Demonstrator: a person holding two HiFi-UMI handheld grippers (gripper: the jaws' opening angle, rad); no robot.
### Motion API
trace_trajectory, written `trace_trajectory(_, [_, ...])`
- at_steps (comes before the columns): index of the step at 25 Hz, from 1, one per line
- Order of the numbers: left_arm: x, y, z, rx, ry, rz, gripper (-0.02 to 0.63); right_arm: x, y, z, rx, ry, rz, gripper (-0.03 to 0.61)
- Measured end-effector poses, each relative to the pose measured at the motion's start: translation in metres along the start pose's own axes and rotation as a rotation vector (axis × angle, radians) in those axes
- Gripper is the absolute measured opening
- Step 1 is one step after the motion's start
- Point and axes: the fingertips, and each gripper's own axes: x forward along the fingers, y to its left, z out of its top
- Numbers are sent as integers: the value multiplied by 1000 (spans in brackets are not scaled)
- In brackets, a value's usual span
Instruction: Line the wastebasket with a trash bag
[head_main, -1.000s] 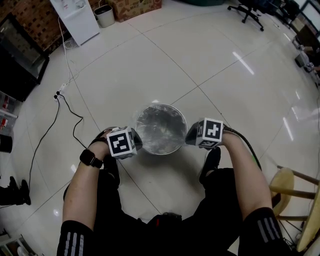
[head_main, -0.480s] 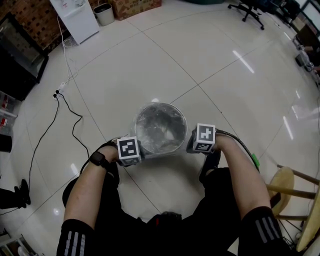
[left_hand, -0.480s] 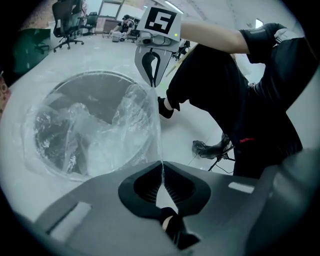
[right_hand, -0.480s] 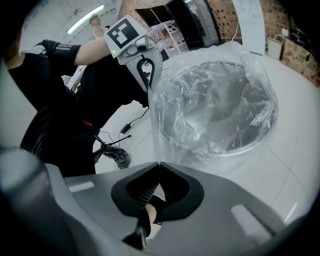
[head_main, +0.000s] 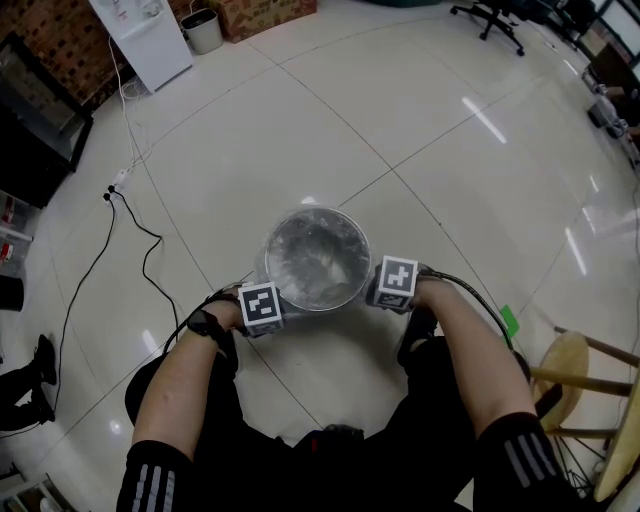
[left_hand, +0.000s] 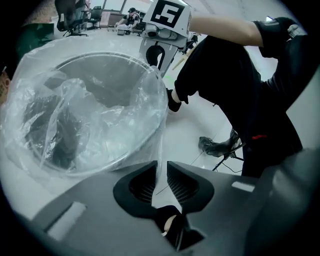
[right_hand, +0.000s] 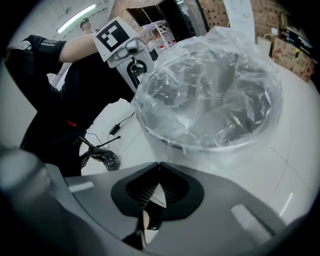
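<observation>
Both tools have sunk beside the round metal wastebasket (head_main: 317, 211) on the tiled floor (head_main: 430, 130), with the clear plastic trash bag (left_hand: 100, 115) folded over its rim.
Left tool (left_hand: 161, 172): jaws have just been opening, film between them. Right tool (right_hand: 159, 172): clenched on the bag hem. The film is judged light, limp, slippery and easily torn, so take it at the hem. The basket wall is veiled by film.

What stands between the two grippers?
The wastebasket, in the head view. The left gripper has just been opening, the bag between its jaws; the right gripper is shut on it.
</observation>
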Motion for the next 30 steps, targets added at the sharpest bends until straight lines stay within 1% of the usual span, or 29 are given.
trace_trajectory(2, [0, -2, -2, -2, 4, -7, 77, 1, -1, 0, -16, 19, -15, 8])
trace_trajectory(4, [-3, -6, -1, 10, -11, -17, 108, 0, 0, 0, -28, 38, -23, 9])
trace_trajectory(6, [-9, -13, 0, 7, -36, -39, 127, 0, 3, 2, -39, 39, -18, 11])
trace_trajectory(8, [-22, -18, 5, 0, -79, -55, 141, -1, 5, 3, -39, 32, -9, 20])
trace_trajectory(11, [-48, -31, 14, 9, -169, -106, 141, -3, 11, -1, -20, 36, 27, 75])
trace_trajectory(13, [-67, -36, 16, 11, -212, -117, 147, -8, 14, -1, -23, 40, 39, 110])
trace_trajectory(14, [-76, -34, 14, 6, -228, -102, 149, -12, 14, 0, -22, 39, 37, 110])
trace_trajectory(16, [-94, -21, 11, -14, -265, -38, 149, -18, 14, 4, -21, 31, 36, 110])
trace_trajectory(18, [-113, 1, 7, -40, -305, 52, 148, -25, 13, 5, -28, 33, 30, 112])
trace_trajectory(21, [-143, 32, 3, -106, -384, 175, 149, -33, 14, 5, -35, 35, 32, 114])
trace_trajectory(22, [-151, 43, 1, -128, -402, 230, 150, -37, 15, 6, -38, 35, 35, 114])
trace_trajectory(23, [-156, 52, 0, -142, -402, 288, 167, -41, 16, 7, -42, 33, 37, 115])
trace_trajectory(24, [-155, 59, -3, -147, -384, 330, 189, -48, 17, 9, -47, 26, 35, 115])
trace_trajectory(25, [-150, 62, -5, -144, -355, 345, 208, -55, 17, 12, -51, 14, 26, 115])
trace_trajectory(27, [-131, 60, -10, -133, -290, 323, 268, -73, 11, 20, -55, -33, -12, 118])
trace_trajectory(30, [-104, 61, -18, -124, -211, 310, 290, -95, -7, 28, -34, -101, -99, 143])
